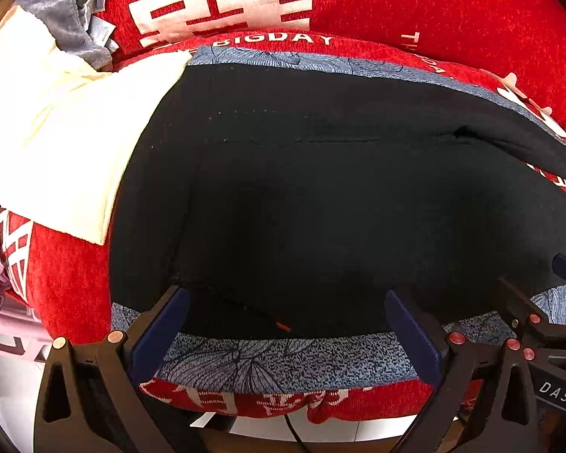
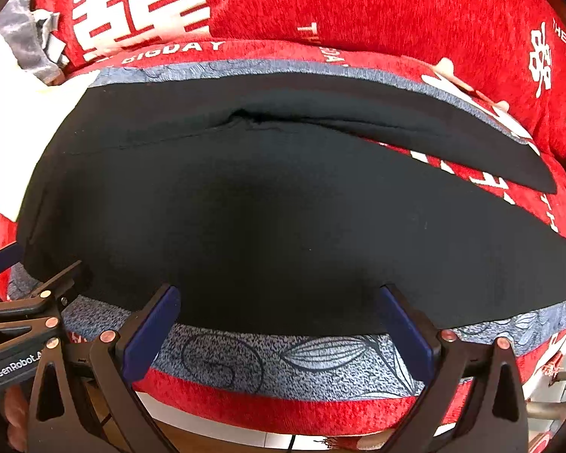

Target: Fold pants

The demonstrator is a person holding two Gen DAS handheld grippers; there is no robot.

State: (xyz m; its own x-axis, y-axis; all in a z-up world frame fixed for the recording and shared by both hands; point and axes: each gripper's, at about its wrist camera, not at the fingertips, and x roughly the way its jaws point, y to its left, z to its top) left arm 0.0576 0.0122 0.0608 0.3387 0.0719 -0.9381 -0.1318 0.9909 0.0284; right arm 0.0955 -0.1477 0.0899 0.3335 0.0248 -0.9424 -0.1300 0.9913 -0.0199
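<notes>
Black pants [image 1: 320, 196] lie spread flat on a grey-blue patterned cloth [image 1: 283, 362] over a red sofa cover. In the right wrist view the pants [image 2: 283, 207] show two legs that part toward the right. My left gripper [image 1: 286, 302] is open, its blue fingertips over the near hem of the pants at the waist end. My right gripper [image 2: 279, 298] is open, fingertips over the near edge of the pants. Neither holds anything. Each gripper shows at the edge of the other's view.
A cream folded cloth [image 1: 64, 128] lies left of the pants. Grey fabric [image 1: 64, 22] sits behind it. The red sofa back [image 2: 358, 7] with white lettering rises behind. The seat's front edge [image 2: 283, 411] runs just below the grippers.
</notes>
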